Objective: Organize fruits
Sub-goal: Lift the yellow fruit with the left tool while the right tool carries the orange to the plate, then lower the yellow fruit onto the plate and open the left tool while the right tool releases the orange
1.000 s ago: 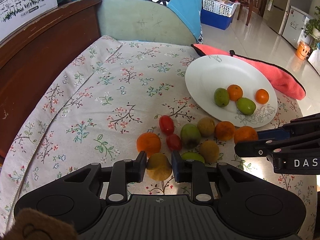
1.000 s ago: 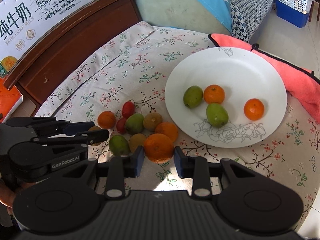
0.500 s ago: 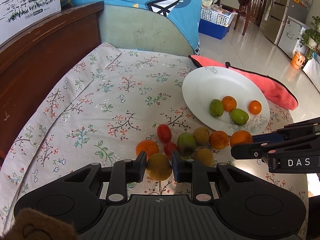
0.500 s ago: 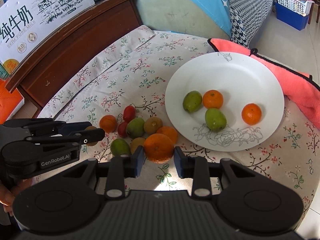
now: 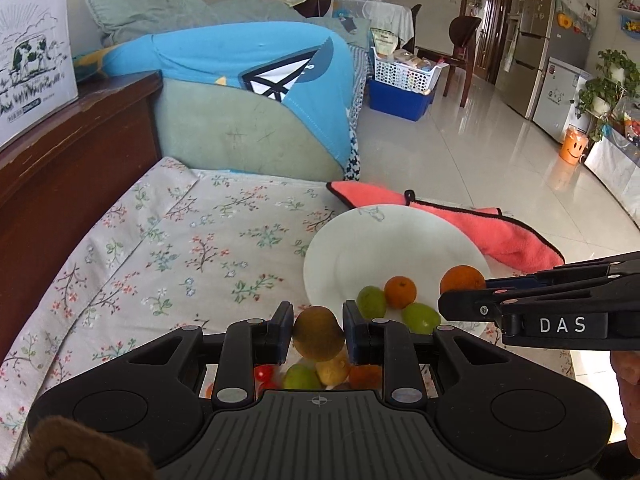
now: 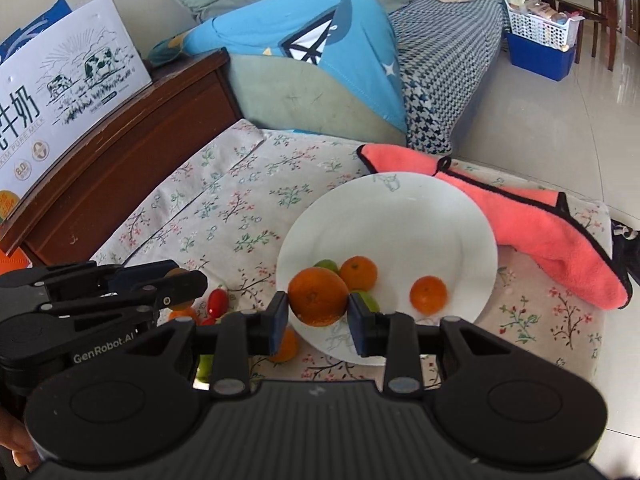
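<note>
Aloft, left gripper [image 5: 316, 334] pinching brown fruit [image 5: 318, 333]; right gripper [image 6: 318, 320] pinching orange [image 6: 318, 297] above plate [image 6: 400, 216].

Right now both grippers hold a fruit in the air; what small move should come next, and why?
Probably carry the right gripper forward a little and lower its orange onto bare white plate: it hangs over the near rim, beside the fruits already there.

One plate [image 6: 400, 216], one pink cloth [image 6: 560, 236], two tongs [image 5: 316, 330] [image 6: 318, 316].
</note>
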### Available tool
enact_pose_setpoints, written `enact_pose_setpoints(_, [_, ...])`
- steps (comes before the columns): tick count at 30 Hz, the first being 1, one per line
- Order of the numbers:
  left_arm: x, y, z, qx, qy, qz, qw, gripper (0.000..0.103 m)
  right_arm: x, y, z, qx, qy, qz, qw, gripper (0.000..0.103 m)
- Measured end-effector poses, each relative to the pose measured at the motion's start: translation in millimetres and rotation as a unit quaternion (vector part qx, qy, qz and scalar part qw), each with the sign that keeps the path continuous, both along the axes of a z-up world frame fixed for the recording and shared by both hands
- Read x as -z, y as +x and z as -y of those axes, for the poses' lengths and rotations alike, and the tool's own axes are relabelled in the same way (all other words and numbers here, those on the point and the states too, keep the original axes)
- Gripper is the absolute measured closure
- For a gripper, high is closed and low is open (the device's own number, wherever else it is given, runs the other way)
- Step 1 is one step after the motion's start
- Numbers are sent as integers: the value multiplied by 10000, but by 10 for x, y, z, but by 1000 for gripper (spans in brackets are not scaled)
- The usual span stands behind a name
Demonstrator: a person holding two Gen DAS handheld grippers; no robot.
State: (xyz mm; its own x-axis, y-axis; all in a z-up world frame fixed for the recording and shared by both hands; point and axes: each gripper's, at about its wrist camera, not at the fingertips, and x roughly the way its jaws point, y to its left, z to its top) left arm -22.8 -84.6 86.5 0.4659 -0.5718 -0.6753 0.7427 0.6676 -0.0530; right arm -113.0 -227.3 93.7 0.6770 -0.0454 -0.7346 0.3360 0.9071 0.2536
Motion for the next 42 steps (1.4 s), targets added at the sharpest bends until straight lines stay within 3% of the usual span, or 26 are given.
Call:
enact_pose_setpoints(15, [120, 46, 575, 190, 176, 295, 9992, 79, 127, 55, 339, 405, -267, -265, 9985, 71])
enact_pose_setpoints(33, [373, 265, 978, 156, 356, 318, 9987, 78, 401, 190, 698, 1182, 26, -425, 9921, 71])
enact_pose_setpoints(36, [362, 238, 995, 157, 380, 408, 9983, 74, 421, 202, 715, 1292, 85, -415, 9907, 70])
enact_pose_setpoints(40, [329, 217, 973, 45, 342, 458, 9984, 41, 432, 185, 752, 1383, 262, -322, 9895, 68])
enact_pose_setpoints(42, [297, 223, 949, 11, 295, 500, 9983, 39, 428, 176, 770, 1407, 370, -289, 9889, 68])
